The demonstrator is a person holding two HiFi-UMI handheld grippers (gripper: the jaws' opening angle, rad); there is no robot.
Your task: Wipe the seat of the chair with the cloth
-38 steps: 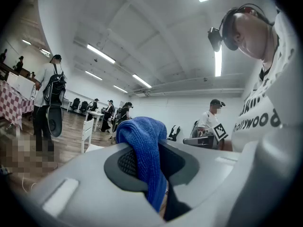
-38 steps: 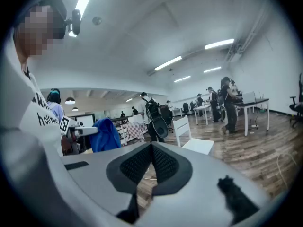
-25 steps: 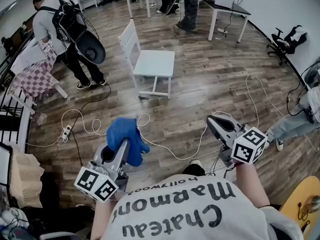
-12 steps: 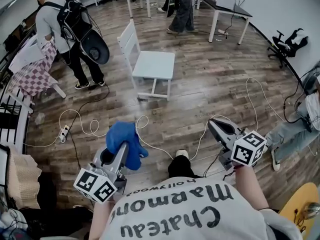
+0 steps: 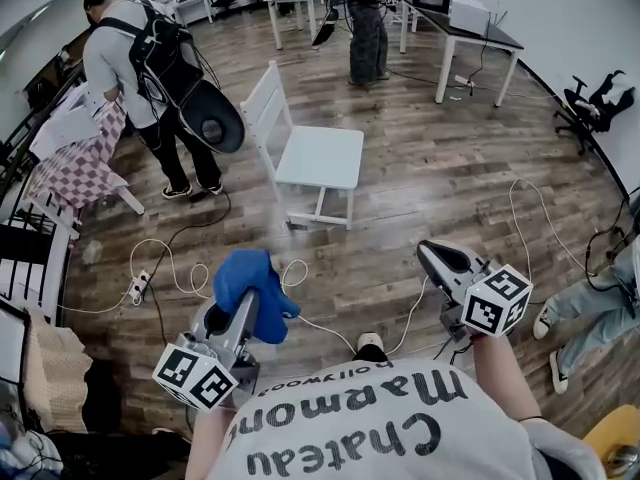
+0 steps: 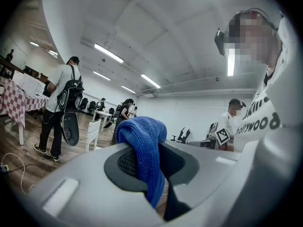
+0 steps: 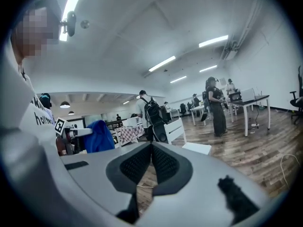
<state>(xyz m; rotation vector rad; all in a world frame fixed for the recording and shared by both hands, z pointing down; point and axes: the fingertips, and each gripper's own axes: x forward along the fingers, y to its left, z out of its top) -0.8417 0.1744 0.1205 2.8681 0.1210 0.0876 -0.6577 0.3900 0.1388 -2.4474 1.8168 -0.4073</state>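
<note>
A white wooden chair (image 5: 322,156) stands on the wood floor some way ahead of me, its seat bare, its slatted back to the left. My left gripper (image 5: 243,303) is held low at the lower left, shut on a blue cloth (image 5: 250,278) that bunches over its tip. In the left gripper view the blue cloth (image 6: 144,150) drapes between the jaws, and the chair (image 6: 93,132) shows small and far. My right gripper (image 5: 432,257) is at the lower right, shut with nothing in it. The right gripper view shows the chair (image 7: 187,138) and the cloth (image 7: 98,136).
White cables (image 5: 170,258) loop over the floor between me and the chair. A person with a black backpack (image 5: 150,78) stands left of the chair by a checked tablecloth (image 5: 75,163). Another person (image 5: 365,18) stands beyond it near tables (image 5: 470,28). Someone's legs (image 5: 590,308) are at right.
The chair and the room have shifted a little lower and to the right in the head view, and the person with the backpack shows nearer. Both grippers keep their places.
</note>
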